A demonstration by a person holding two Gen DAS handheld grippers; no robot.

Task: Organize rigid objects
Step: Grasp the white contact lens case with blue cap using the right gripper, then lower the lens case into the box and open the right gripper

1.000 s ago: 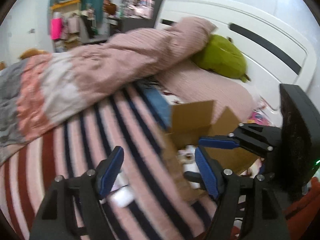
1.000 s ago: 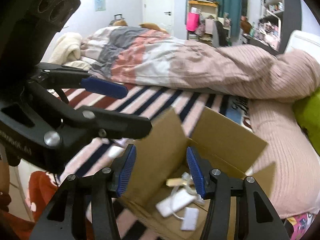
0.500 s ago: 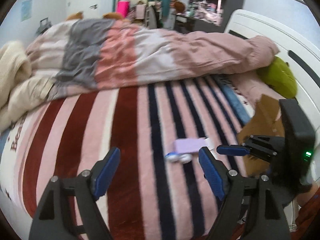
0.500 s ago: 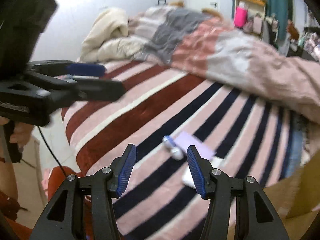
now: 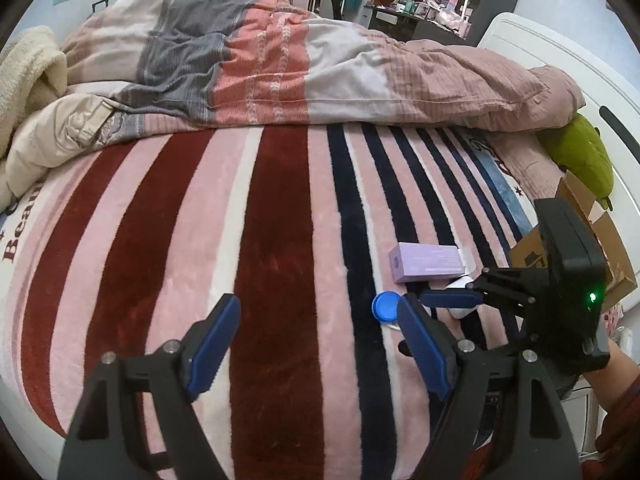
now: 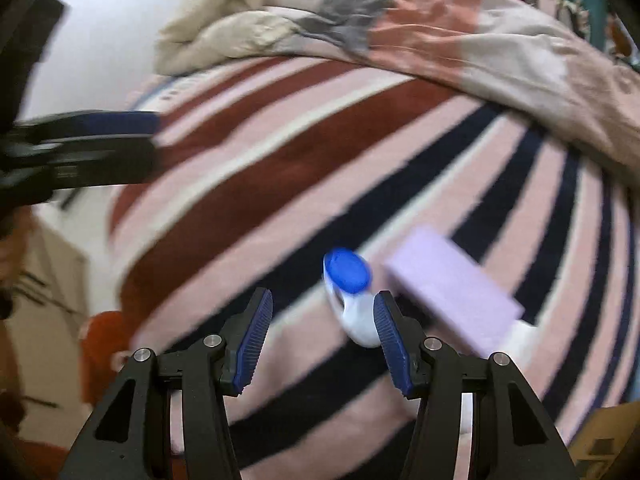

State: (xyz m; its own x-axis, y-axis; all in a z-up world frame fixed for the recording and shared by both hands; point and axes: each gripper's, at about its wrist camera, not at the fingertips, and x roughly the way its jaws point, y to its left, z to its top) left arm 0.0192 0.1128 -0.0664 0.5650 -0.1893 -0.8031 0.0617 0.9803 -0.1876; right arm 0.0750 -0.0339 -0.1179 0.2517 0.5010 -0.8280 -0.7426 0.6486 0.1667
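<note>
The white plastic item with a round blue cap (image 6: 347,280) lies on the striped plush bed blanket (image 5: 280,240), just beside the lilac rectangular carton (image 5: 428,262). The right gripper (image 6: 322,334) is spread, empty, right finger close beside the item. The left gripper (image 5: 316,344) is spread, empty. A brown cardboard box (image 5: 592,224) sits far right.

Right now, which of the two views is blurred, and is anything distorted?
Right wrist view: motion blur smears the purple box and the blue-capped white object; only the right claw looks sharp. Left wrist view: sharp, but fisheye curves the striped blanket.
</note>
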